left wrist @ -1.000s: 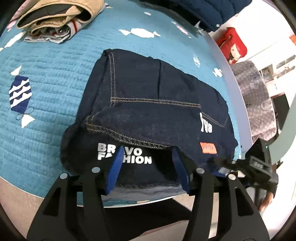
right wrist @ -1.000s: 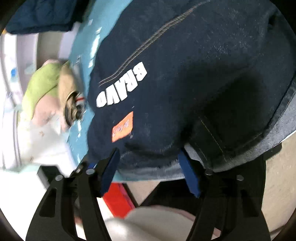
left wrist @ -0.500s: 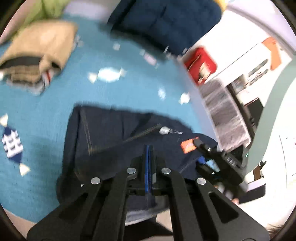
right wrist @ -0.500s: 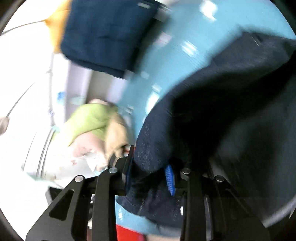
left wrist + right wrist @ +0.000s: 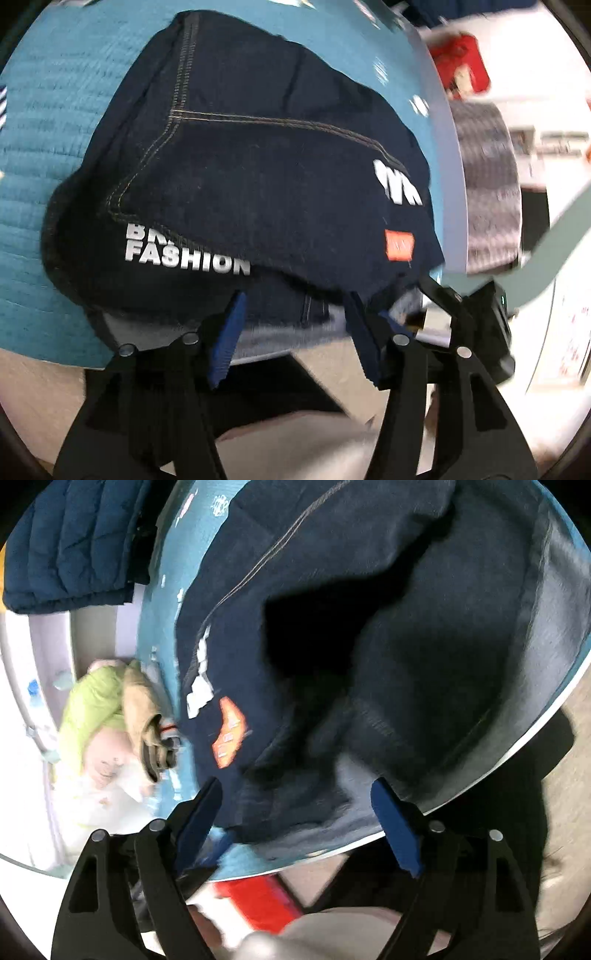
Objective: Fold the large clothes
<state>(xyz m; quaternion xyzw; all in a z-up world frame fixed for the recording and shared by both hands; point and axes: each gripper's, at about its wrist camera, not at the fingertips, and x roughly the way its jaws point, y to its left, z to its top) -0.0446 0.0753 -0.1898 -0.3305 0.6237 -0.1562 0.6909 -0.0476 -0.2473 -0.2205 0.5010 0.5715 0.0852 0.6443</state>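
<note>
A folded dark navy denim garment (image 5: 258, 177) with white "FASHION" lettering and an orange patch lies on the blue quilted bed (image 5: 44, 155). It fills the right wrist view too (image 5: 369, 627). My left gripper (image 5: 295, 332) is open at the garment's near edge, blue pads apart, holding nothing. My right gripper (image 5: 299, 823) is open at the garment's other near corner, also empty. The right gripper's black body (image 5: 476, 325) shows at the lower right of the left wrist view.
The bed's near edge (image 5: 258, 356) runs just under both grippers. A navy puffer jacket (image 5: 74, 542) lies at the bed's far end. A pile of green and tan clothes (image 5: 110, 709) lies beyond the garment. A red bag (image 5: 461, 66) stands off the bed.
Half a second ago both grippers were shut on the garment's edge and lifted it. Now both are open and the garment lies folded on the bed.
</note>
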